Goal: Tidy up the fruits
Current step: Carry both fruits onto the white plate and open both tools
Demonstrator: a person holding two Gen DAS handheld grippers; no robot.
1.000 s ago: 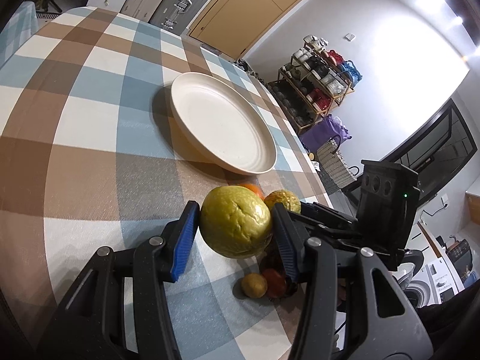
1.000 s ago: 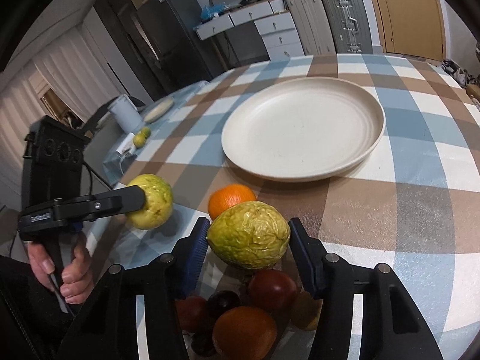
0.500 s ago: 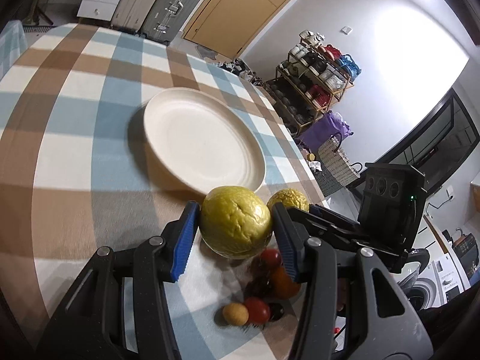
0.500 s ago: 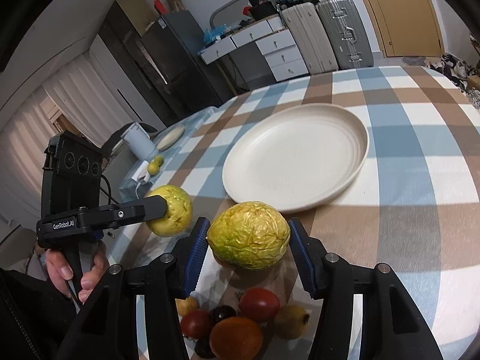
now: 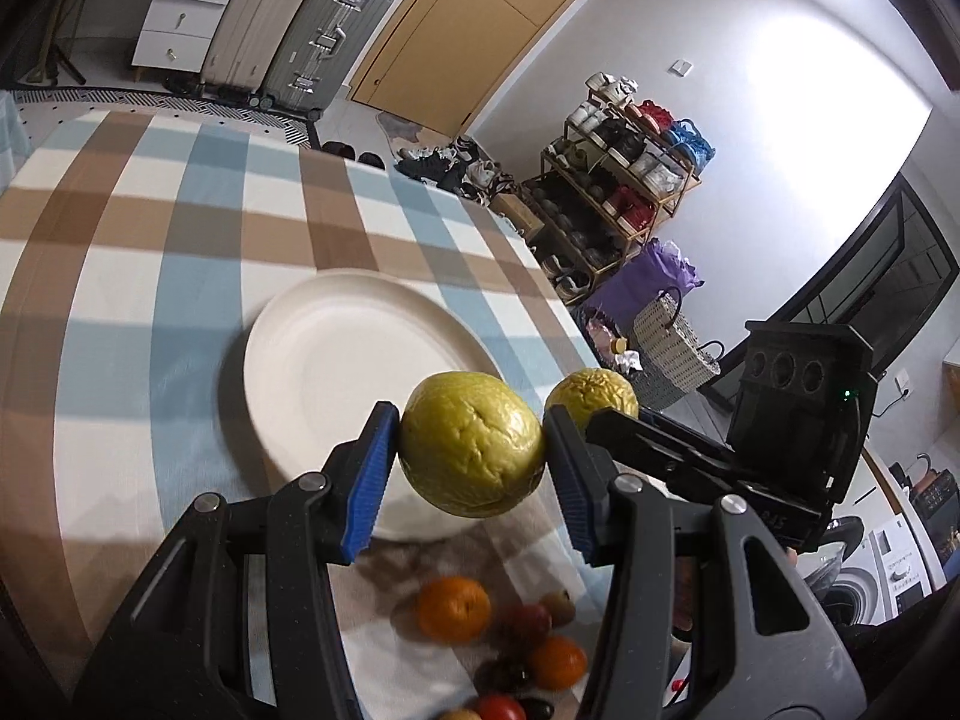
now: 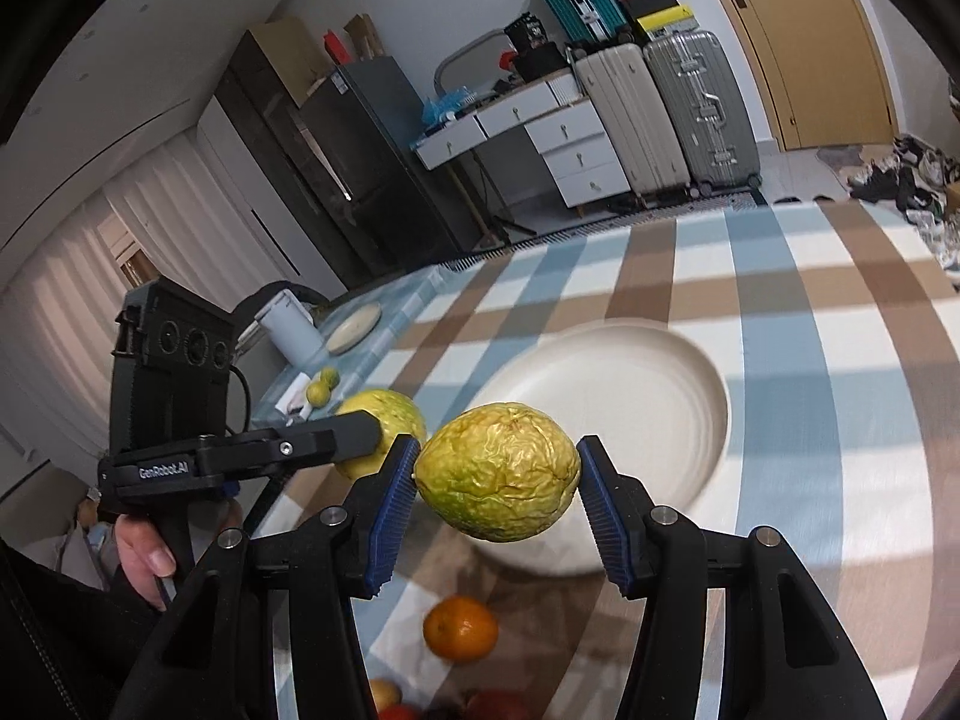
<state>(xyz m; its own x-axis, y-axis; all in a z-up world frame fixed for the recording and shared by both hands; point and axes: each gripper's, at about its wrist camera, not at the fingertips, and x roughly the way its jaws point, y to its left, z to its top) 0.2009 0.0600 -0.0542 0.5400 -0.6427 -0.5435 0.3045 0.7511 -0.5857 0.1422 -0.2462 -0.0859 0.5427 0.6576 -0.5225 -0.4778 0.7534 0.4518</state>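
Observation:
My left gripper (image 5: 471, 468) is shut on a wrinkled yellow-green fruit (image 5: 472, 443), held in the air over the near rim of the white plate (image 5: 336, 378). My right gripper (image 6: 497, 483) is shut on a second wrinkled yellow-green fruit (image 6: 498, 480), also above the plate's (image 6: 648, 414) near edge. Each gripper shows in the other's view: the right one (image 5: 624, 420) beside the left, the left one (image 6: 360, 441) with its fruit (image 6: 384, 420). An orange (image 5: 453, 609) and several small red and dark fruits (image 5: 528, 648) lie on the cloth below.
The table has a blue, brown and white checked cloth (image 5: 150, 228). A white cup (image 6: 291, 330), a small dish (image 6: 354, 321) and two small green fruits (image 6: 321, 387) stand at the far left. Suitcases (image 5: 288, 30) and a shoe rack (image 5: 618, 180) stand beyond the table.
Both grippers have lifted with their fruits and moved toward the plate. The pile of small fruits now lies farther below and behind them.

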